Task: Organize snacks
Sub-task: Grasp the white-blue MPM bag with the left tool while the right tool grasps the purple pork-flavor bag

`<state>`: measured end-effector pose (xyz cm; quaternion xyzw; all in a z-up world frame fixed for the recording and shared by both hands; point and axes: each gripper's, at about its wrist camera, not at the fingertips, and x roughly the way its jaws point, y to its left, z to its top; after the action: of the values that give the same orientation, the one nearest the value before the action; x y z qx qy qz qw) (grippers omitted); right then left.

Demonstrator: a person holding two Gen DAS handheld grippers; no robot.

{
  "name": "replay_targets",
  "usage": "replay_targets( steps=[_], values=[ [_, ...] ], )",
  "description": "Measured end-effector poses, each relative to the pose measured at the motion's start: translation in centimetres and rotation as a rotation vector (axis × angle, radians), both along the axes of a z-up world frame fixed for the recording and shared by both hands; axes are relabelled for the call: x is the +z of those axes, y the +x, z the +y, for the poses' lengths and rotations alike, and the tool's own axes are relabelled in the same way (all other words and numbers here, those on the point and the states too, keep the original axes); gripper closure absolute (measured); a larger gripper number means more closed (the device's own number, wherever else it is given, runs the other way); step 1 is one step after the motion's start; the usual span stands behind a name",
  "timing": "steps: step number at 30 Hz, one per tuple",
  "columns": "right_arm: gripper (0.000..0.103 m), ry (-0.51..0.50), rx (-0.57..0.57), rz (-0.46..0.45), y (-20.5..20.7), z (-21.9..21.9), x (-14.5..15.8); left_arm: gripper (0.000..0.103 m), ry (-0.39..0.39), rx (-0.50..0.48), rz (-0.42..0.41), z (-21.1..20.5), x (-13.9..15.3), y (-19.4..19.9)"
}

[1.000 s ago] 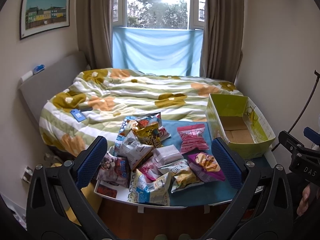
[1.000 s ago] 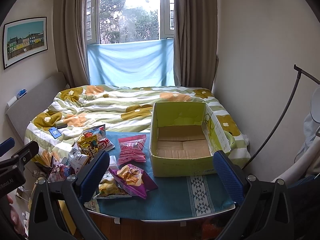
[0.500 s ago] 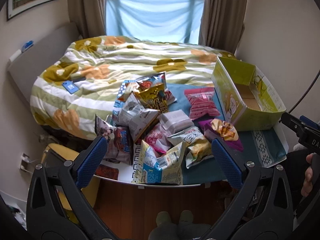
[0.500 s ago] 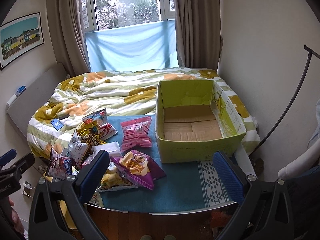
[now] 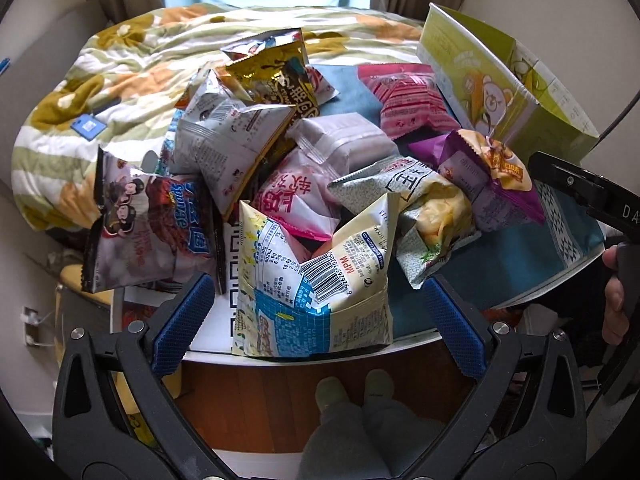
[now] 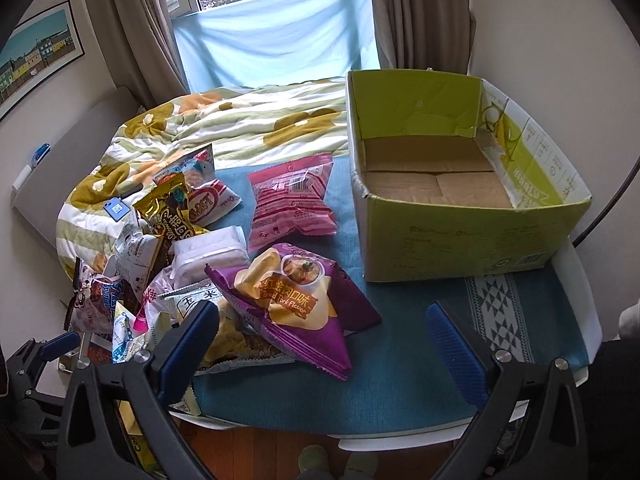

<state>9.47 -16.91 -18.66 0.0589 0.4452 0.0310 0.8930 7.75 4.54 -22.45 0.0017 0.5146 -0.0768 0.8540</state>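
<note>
Left gripper now hangs low at the near edge of the table, jaws spread wide on either side of the cream-and-blue snack bag; no contact with it yet. One second ago this camera took in the whole bed and window from well back; half a second ago it was closer; the snack pile now fills the view. Reading: the approach is nearly done, and this bag looks like the first pick.

Right gripper is also wide and holds nothing. It has dropped toward the table too, and sits above the blue cloth just beside the purple braised-pork chip bag.

Green cardboard box stands at the far right corner of the table, flaps gone, bare brown floor showing; nothing inside. No snack has been sorted so far.

Materials:
- Cream-and-blue bag: glossy printed film, puffed, top seam pinched into two peaks, barcode facing the camera. Likely to dent and slip under the pads.
- Pink striped bag: flat, pillow-shaped, lying alone on the cloth between pile and box.
- Gold foil bag: crinkled, reflective, propped at the far side of the pile.
- Gripper pads: blue, cross-hatched rubber.
- Cloth: woven teal with a white geometric band.
</note>
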Motion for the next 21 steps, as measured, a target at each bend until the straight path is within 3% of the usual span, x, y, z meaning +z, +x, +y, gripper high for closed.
replay_targets(
  steps=[9,15,21],
  values=[
    [0.000,-0.028,0.042,0.076,3.0,1.5,-4.6,0.000,-0.008,-0.021,0.067,-0.4,-4.2,1.6],
    [0.000,-0.077,0.083,0.087,4.3,2.2,-5.5,0.001,0.006,-0.040,0.077,-0.6,-4.9,1.9],
    [0.000,-0.144,0.141,0.091,5.6,3.1,-6.3,0.008,0.006,-0.044,0.079,-0.4,-4.9,2.1]
  ],
)
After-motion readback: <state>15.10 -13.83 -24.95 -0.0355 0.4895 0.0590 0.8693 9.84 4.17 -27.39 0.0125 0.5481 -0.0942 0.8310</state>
